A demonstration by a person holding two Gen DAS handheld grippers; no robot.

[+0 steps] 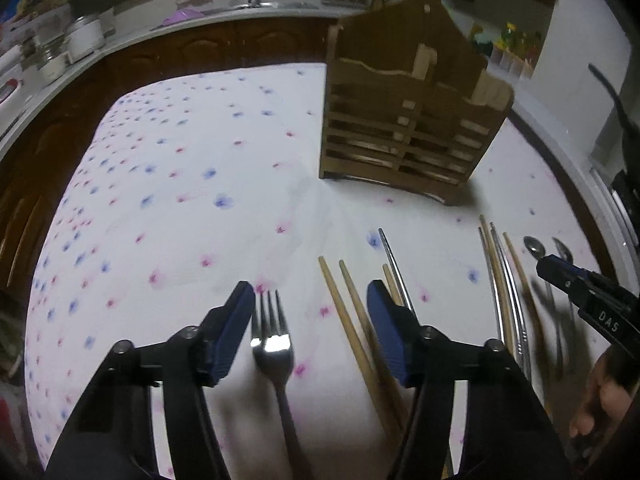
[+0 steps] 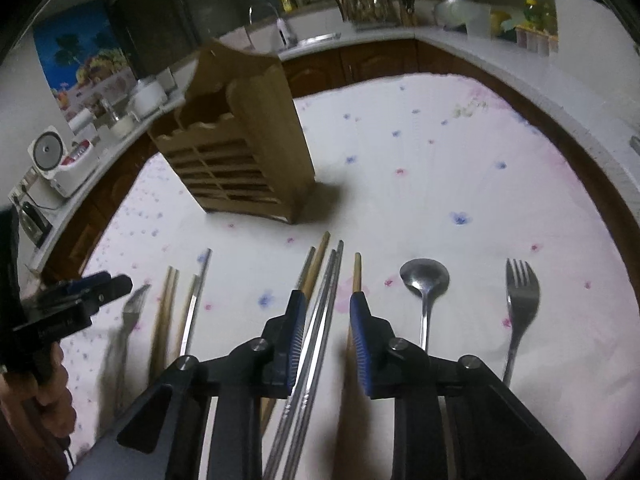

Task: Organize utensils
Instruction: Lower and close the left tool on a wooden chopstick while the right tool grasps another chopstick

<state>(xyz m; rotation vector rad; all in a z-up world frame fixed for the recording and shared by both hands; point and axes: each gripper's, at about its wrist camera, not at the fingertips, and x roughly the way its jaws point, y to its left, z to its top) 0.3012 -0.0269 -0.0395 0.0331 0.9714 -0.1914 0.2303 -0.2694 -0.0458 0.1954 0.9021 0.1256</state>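
Evidently, the pickup step is being carried out, with nothing yet being lifted from the cloth [image 1: 180, 168]. At the left, a fork [image 1: 272, 344] is being straddled by the left gripper [image 1: 310, 300], whose jaws are being held wide apart; the fork is lying nearer the left finger, and wooden chopsticks [image 1: 352, 320] are lying just inside the right finger. Further right, steel chopsticks [image 2: 320, 320] are being framed by the right gripper [image 2: 326, 304], whose jaws are likewise being held apart with nothing gripped. A spoon [image 2: 425, 280] and a second fork [image 2: 522, 292] are lying to the right of it. At the far side, well apart from the row, the wooden rack [image 2: 240, 160] is standing upright. Next, a closing of each gripper on its utensil is being called for, then a lift and a carry to a rack slot; care is being called for so that the wooden chopsticks are not caught along with the fork.
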